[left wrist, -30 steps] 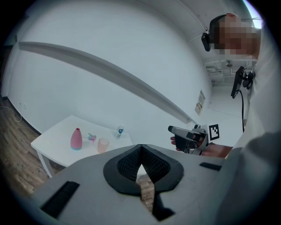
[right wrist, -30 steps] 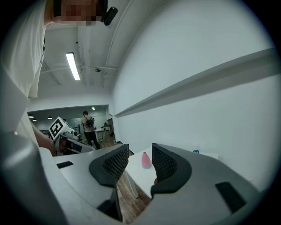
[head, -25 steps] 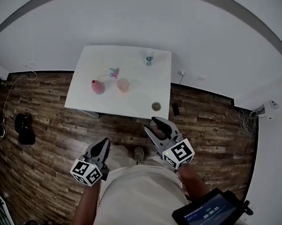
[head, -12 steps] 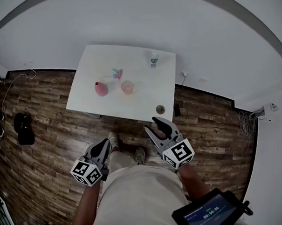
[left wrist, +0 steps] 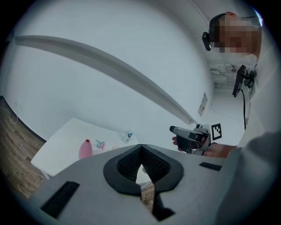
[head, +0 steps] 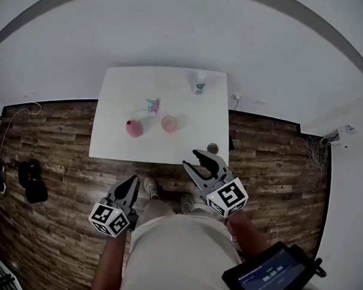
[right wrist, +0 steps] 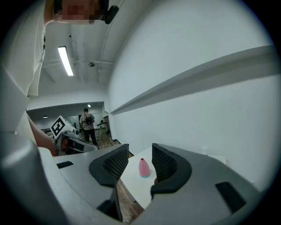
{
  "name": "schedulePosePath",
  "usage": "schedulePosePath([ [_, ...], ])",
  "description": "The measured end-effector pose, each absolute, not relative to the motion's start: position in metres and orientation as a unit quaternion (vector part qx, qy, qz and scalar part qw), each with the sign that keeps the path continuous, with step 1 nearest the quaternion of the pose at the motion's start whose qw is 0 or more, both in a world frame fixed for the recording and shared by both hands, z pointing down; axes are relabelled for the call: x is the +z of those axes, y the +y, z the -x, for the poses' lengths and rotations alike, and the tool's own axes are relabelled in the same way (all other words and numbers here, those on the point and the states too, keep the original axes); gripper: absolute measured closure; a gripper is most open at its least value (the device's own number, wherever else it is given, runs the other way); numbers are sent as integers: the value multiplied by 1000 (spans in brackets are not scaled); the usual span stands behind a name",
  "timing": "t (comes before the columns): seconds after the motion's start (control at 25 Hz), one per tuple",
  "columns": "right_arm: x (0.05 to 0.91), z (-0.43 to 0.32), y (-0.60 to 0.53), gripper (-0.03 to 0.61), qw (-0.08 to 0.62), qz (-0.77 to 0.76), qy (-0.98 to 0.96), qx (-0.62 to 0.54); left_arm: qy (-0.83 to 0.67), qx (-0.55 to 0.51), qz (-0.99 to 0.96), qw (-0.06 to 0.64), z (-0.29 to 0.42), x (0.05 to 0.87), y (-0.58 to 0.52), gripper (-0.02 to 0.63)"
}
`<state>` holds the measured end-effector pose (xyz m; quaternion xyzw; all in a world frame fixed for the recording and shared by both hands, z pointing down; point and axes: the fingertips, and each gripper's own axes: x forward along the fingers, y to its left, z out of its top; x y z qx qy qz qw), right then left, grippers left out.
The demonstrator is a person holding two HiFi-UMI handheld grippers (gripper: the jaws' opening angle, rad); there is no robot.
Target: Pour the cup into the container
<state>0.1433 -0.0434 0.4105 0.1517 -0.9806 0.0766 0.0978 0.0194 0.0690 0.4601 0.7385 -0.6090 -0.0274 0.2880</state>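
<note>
Left claw [head: 132,181] together, right claw [head: 190,158] apart, both empty. Cup [head: 168,123] ahead of right claw: rush in & you may tip it.

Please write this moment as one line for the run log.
left hand-held gripper: shut, empty | right hand-held gripper: open, empty | cup: untouched on table

A white table [head: 113,102] is set on a brown wood floor [head: 62,152]. A small clear bottle [head: 199,82] is stood near its far edge, and a little round thing [head: 213,148] near its front corner. A black bag [head: 32,181] is left on the floor.
</note>
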Motion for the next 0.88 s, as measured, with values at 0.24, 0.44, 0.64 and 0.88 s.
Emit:
schedulePosePath([
  [0.24,411,-114,-61,430,104,-175,-976,73,-589,-30,-755,287,17,461,46,603],
  [0.44,412,-87,-75,430,105,-197,-972,73,-572,-26,-768,289,46,465,31,603],
  [0.64,410,-57,-82,430,108,-211,-969,69,-556,-22,-777,293,77,468,17,603],
  [0.88,415,-38,-88,430,114,-241,-962,67,-533,-13,-791,301,104,482,5,603],
])
